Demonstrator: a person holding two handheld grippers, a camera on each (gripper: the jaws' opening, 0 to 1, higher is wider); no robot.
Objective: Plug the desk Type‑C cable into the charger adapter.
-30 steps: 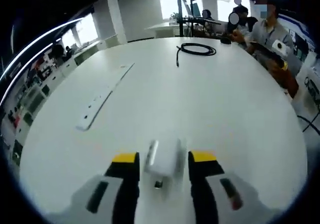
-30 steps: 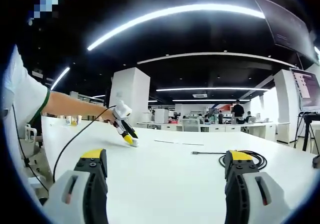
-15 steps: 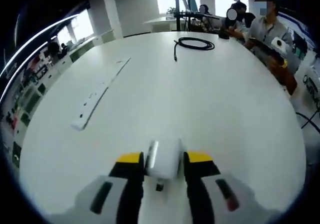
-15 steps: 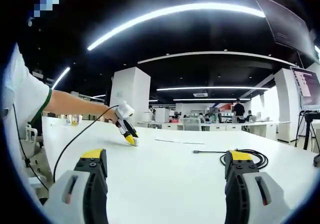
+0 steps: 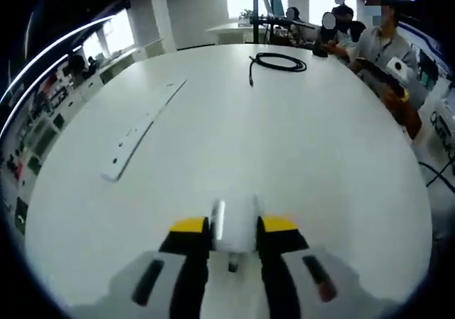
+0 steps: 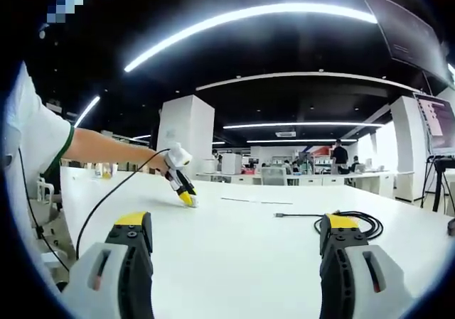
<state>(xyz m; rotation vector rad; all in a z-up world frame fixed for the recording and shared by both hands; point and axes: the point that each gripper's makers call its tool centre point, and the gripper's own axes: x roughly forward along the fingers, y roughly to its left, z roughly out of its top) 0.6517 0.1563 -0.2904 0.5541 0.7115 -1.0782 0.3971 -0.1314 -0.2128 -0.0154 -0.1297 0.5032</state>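
The left gripper [image 5: 233,225] pinches the white charger adapter [image 5: 234,226] between its jaws on the white table [image 5: 298,148]. The right gripper [image 6: 234,234] has its jaws spread wide, holding nothing. The black Type-C cable [image 5: 277,63] lies coiled at the table's far side, well apart from the adapter. A white power strip [image 5: 142,131] lies to the left.

Left hand-held gripper [image 5: 233,228] low over white desk [image 5: 306,155], yellow-tipped jaws closed against both sides of white charger adapter [image 5: 234,224], adapter resting on desk surface. Small dark port visible on adapter's near face. White power strip [image 5: 142,131] lying flat to the left, long and narrow, well apart from adapter. Coiled black Type-C cable [image 5: 279,62] at far side of desk, one loose end trailing toward near side. Person in grey shirt [image 5: 380,45] seated at far right desk edge, more people behind. Bright windows beyond.
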